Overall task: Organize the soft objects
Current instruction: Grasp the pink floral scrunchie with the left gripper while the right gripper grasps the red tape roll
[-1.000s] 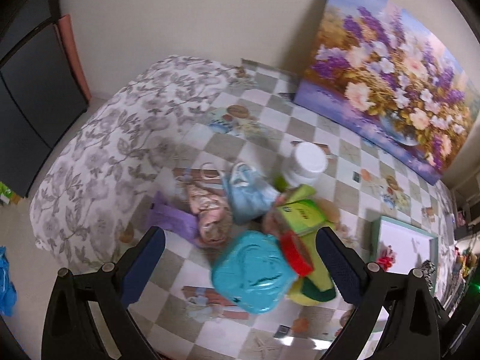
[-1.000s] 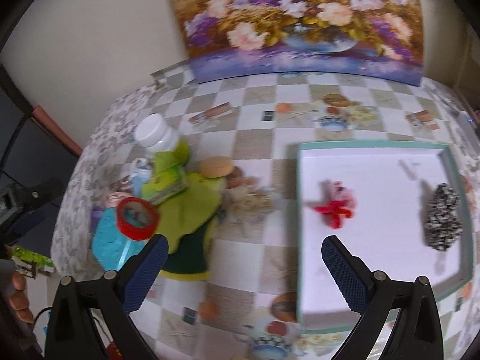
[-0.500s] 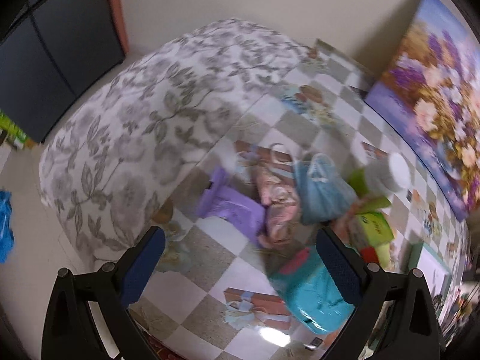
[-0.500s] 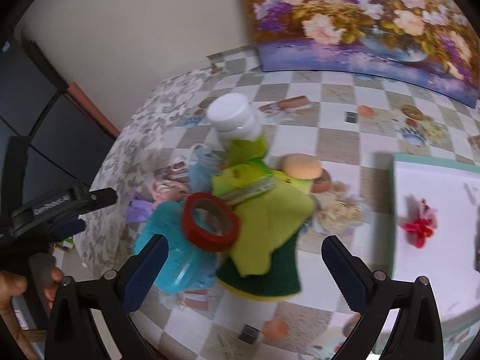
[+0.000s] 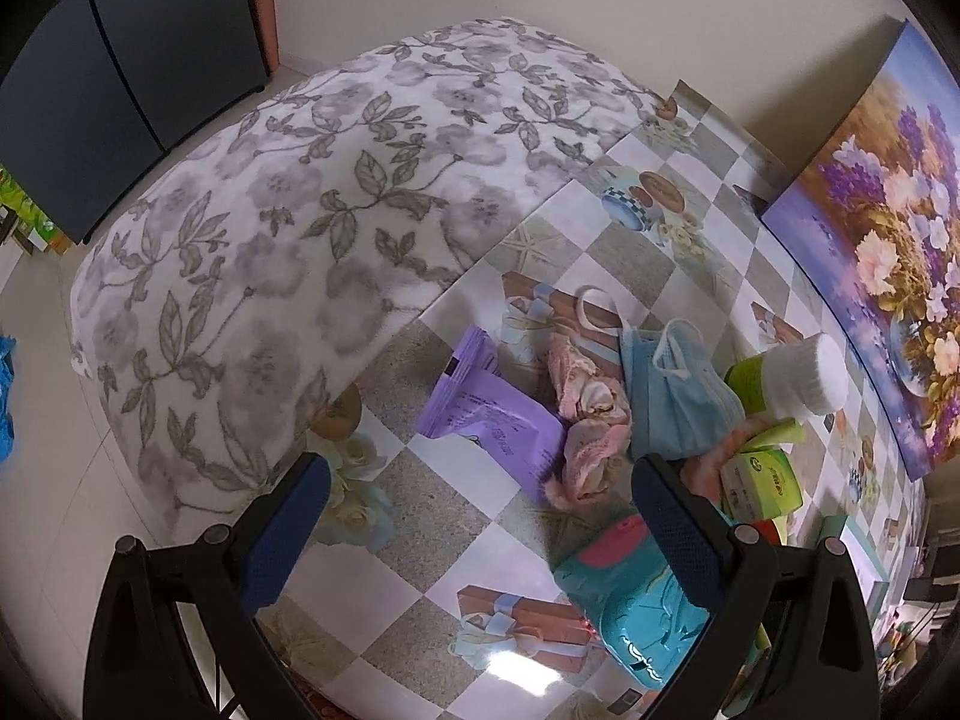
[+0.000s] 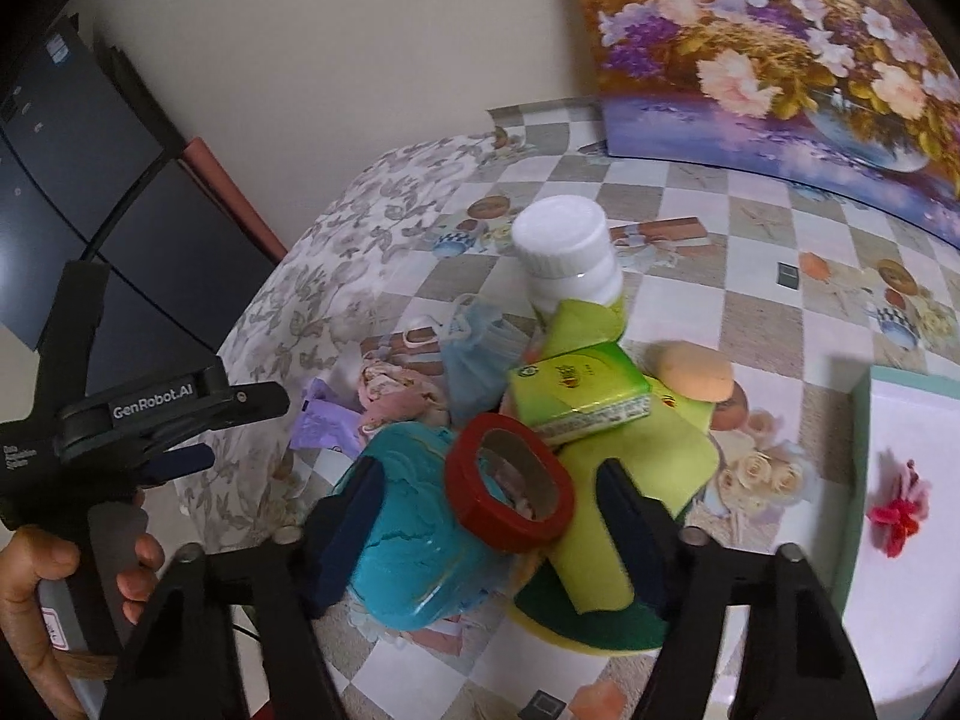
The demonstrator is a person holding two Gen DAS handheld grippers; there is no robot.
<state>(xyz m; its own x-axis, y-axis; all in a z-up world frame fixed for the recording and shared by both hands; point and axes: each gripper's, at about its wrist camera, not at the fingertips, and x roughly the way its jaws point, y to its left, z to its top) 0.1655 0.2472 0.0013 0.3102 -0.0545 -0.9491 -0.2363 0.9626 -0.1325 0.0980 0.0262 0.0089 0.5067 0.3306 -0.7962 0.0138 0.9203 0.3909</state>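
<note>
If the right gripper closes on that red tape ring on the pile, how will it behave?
The red tape ring already looks squashed into an oval, so it will probably flex rather than resist. It lies tilted on the teal case, so it may slide off if nudged. The right gripper is closing with the ring between its jaws, not yet pressed.

A: What leans against the cream wall at the back?
B: A big canvas painting of purple and peach flowers, its lower edge on the glossy checkered tablecloth.

A: And off to the left?
B: A grey-and-white floral fleece blanket over the table end, with a dark blue cabinet beyond.
</note>
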